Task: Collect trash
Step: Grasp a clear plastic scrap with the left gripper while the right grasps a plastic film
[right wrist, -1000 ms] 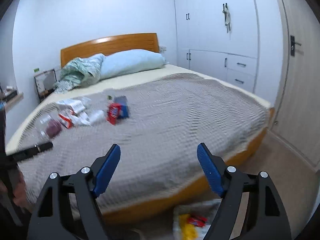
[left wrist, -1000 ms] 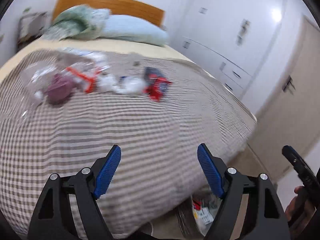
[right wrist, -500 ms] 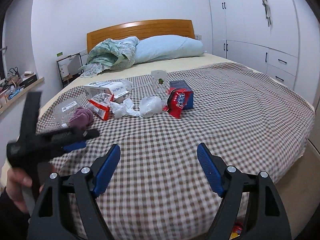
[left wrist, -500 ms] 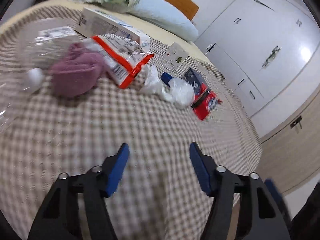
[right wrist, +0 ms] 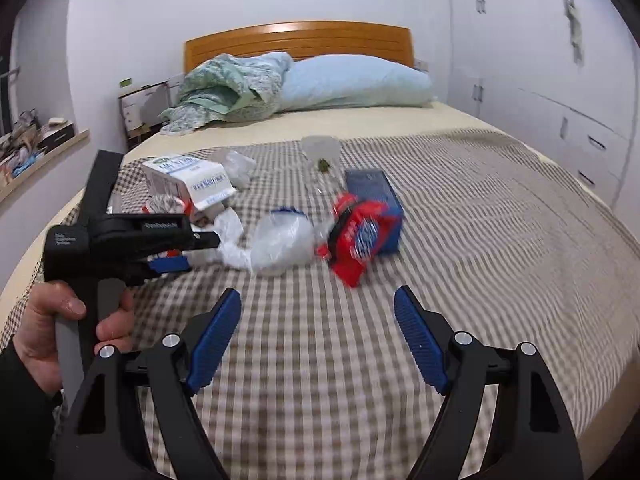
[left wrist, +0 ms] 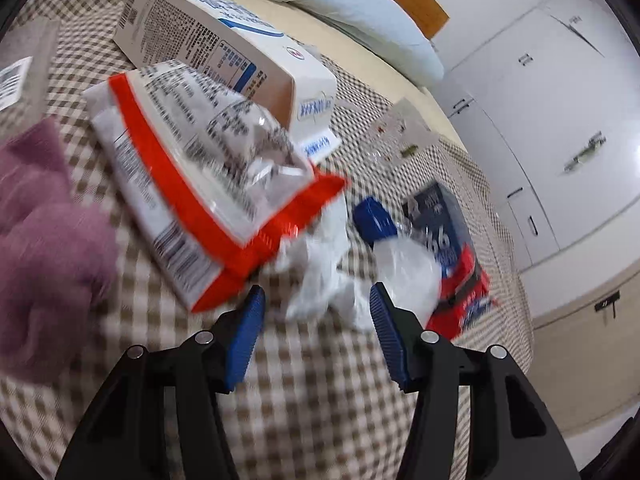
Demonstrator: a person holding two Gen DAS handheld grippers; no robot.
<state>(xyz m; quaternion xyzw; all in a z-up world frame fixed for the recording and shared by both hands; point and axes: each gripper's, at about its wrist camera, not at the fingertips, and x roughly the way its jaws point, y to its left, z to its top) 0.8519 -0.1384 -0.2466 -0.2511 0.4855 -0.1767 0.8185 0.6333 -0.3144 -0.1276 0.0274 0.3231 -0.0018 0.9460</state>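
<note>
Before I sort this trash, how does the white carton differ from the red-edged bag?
The white carton is a stiff box holding its shape; the red-edged bag is soft, crinkled plastic. The carton is white with blue print, the bag partly clear with red borders. The carton lies farther up the bed, the bag nearer the left tool. Both lie on the checked blanket.

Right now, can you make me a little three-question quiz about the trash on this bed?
1. True or false: the white carton lies on its side on the checked blanket.
2. What crumpled thing lies just ahead of the left gripper: A) white tissue, B) a sock, C) a spoon?
3. Does the right gripper hold anything?

Key: 1 true. 2 A. 3 No, it is open and empty.
</note>
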